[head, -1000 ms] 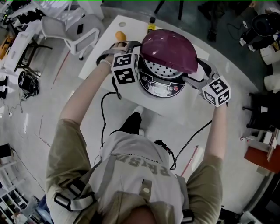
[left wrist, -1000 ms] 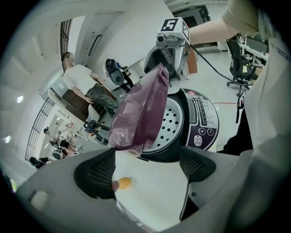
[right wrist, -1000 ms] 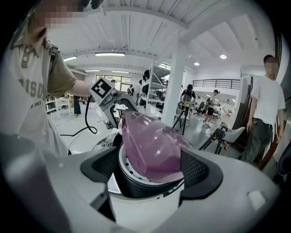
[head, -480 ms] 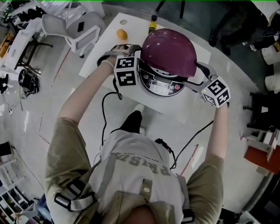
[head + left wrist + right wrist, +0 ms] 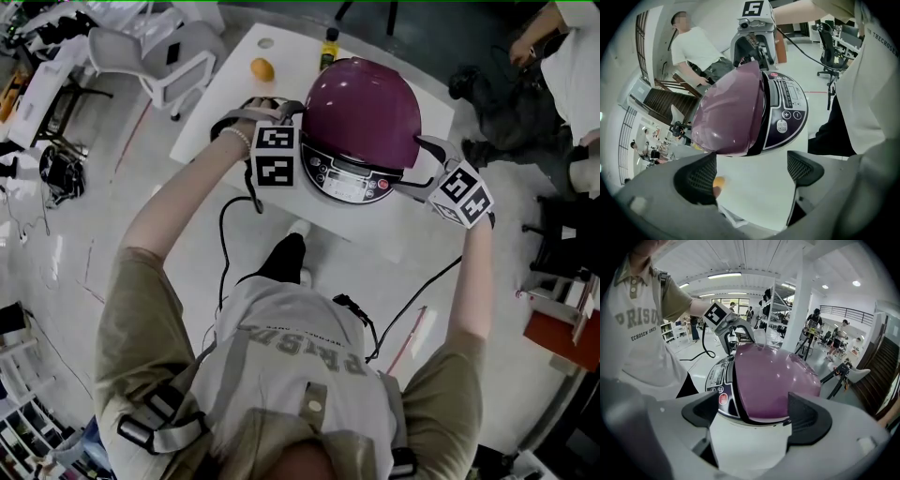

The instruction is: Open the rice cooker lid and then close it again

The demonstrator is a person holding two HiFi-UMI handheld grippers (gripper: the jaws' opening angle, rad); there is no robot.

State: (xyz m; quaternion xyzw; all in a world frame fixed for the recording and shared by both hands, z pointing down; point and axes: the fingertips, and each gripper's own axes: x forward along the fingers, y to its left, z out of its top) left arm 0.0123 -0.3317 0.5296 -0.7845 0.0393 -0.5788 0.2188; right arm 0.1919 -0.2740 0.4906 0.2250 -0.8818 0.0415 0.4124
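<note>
The glossy maroon domed lid [image 5: 361,111], tilted up a second ago, now lies down on the round dark-panelled rice cooker [image 5: 349,180] on the white table [image 5: 225,103]. The left gripper [image 5: 754,171] has just been spreading its jaws, with nothing between them. The right gripper [image 5: 757,412] also gapes, gripping nothing.

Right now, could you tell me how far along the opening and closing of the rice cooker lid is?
Nearly finished. Opening is done: a second ago the lid stood raised; now it lies down on the rice cooker. In hand: the left gripper, jaws just opening wider, and the right gripper flank it, both open and empty. Left: confirming the latch, which I cannot tell.
</note>
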